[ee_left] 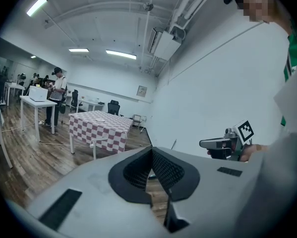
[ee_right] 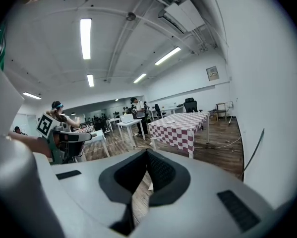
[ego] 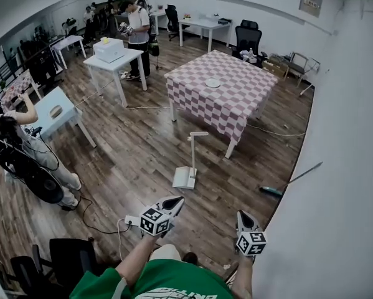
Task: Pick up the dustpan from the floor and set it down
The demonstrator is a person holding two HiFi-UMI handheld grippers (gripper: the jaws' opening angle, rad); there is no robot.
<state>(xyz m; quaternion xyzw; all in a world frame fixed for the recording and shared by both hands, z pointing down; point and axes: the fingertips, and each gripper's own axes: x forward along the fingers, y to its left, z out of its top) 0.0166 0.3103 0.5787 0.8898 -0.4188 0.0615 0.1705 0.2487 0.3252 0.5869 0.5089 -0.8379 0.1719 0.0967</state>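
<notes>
Currently at approach: my left gripper (ego: 172,203) and right gripper (ego: 244,218) are closed, empty, well short of the dustpan (ego: 185,177); next, open one at its upright handle (ego: 192,151).

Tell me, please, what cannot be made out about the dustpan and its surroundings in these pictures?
- Dustpan, head view: too small to tell whether anything lies in it.
- Long-handled tool against the wall, head view: too small to tell broom from mop.
- Round thing on the checkered table: too small to identify.
- Floor close ahead, both gripper views: hidden by the bodies of the left claw and right claw.
</notes>
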